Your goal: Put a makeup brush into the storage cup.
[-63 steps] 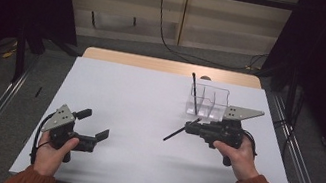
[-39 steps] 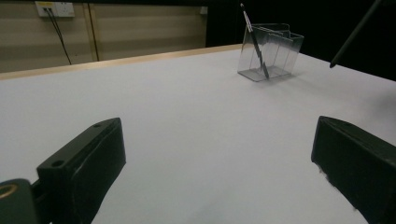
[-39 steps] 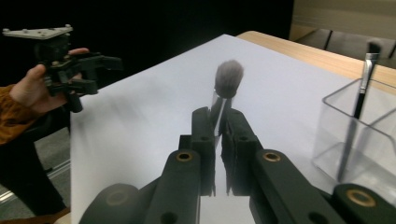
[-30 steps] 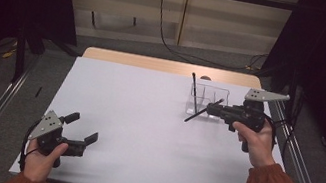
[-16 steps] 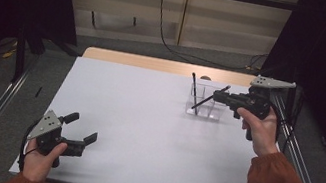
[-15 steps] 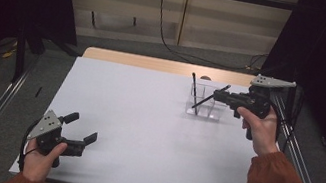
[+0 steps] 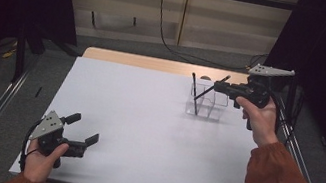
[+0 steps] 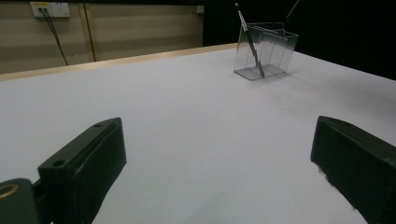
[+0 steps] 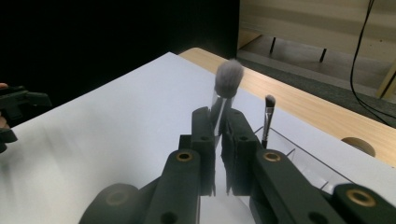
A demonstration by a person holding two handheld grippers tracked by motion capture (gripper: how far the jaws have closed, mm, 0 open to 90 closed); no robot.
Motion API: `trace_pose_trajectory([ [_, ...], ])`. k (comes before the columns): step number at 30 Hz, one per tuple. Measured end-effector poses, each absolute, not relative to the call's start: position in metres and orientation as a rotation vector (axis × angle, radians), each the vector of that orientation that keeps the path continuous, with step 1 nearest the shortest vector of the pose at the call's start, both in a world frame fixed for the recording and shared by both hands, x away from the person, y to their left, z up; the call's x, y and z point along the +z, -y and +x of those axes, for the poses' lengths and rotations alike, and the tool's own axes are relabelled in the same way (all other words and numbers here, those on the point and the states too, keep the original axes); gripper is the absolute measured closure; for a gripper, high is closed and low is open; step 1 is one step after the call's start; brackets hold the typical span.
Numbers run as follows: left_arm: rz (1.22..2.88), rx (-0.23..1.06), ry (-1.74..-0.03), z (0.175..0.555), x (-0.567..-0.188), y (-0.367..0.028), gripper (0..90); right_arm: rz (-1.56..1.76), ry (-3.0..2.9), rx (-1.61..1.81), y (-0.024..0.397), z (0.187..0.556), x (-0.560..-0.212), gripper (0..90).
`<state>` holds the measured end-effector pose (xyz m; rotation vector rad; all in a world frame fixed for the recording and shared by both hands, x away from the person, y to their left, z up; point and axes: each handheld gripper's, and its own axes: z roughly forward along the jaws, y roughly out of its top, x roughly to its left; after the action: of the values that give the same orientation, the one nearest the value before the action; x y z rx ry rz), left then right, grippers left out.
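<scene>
Clear glossy plastic organiser box [image 7: 212, 103] at upper right on a matt white tabletop [image 7: 134, 127]; pale wood edge [image 7: 155, 64] behind.

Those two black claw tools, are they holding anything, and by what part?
The right gripper is shut on a makeup brush, pinching its handle just below the fluffy head, above the clear holder. The left gripper is open and holds nothing.

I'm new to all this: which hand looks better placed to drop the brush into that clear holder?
The right. Its claw is shut on the fluffy brush and hangs over the clear holder. The left claw is open, holds nothing, and sits at the table's near edge, far from the holder.
</scene>
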<state>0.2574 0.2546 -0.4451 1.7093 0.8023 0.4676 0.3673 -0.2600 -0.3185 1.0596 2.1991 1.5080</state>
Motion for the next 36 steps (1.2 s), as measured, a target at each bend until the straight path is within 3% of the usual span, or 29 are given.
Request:
trace_pose_trajectory([
  [18, 1.725, 0.482, -0.79, 0.257, -0.445, -0.254, 3.4, 1.108, -2.194, 1.417, 0.251, 0.394, -0.314, 83.7],
  [36, 1.732, 0.485, -0.788, 0.258, -0.445, -0.254, 3.4, 1.2, -2.244, 1.297, 0.245, 0.415, -0.332, 83.7],
])
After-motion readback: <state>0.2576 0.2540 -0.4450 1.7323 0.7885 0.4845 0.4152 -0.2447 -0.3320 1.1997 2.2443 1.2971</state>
